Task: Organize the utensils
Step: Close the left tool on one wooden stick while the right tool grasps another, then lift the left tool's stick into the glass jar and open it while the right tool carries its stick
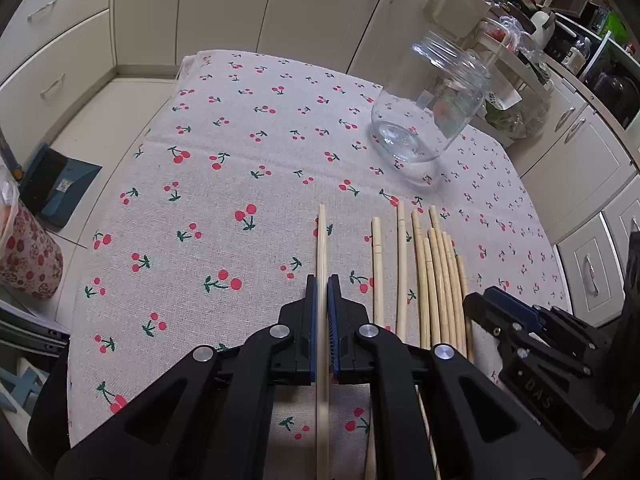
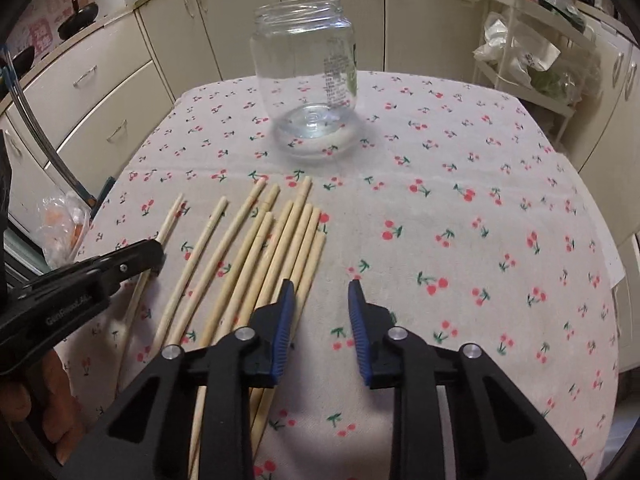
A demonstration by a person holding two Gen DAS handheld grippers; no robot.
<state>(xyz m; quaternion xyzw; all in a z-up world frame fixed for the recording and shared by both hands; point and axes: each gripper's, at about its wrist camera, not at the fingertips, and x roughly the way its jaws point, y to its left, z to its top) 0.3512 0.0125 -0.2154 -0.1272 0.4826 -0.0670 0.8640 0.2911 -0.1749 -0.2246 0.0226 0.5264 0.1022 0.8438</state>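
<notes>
Several pale wooden chopsticks [image 1: 436,280] lie side by side on the cherry-print tablecloth [image 1: 240,160]; they also show in the right wrist view [image 2: 256,260]. My left gripper [image 1: 323,280] is shut on one chopstick [image 1: 322,240], the leftmost of the row, low over the cloth. That chopstick [image 2: 170,216] shows in the right wrist view, with the left gripper [image 2: 154,254] on it. My right gripper [image 2: 320,286] is open and empty, just right of the bundle; it shows in the left wrist view [image 1: 476,300]. An empty clear glass jar [image 2: 306,76] stands upright beyond the chopsticks, also in the left wrist view [image 1: 432,108].
Cream kitchen cabinets [image 2: 100,92] surround the table. A wire rack with bags [image 2: 524,52] stands at the far right. A floral container [image 1: 28,256] and a blue dustpan [image 1: 56,188] sit on the floor to the left of the table.
</notes>
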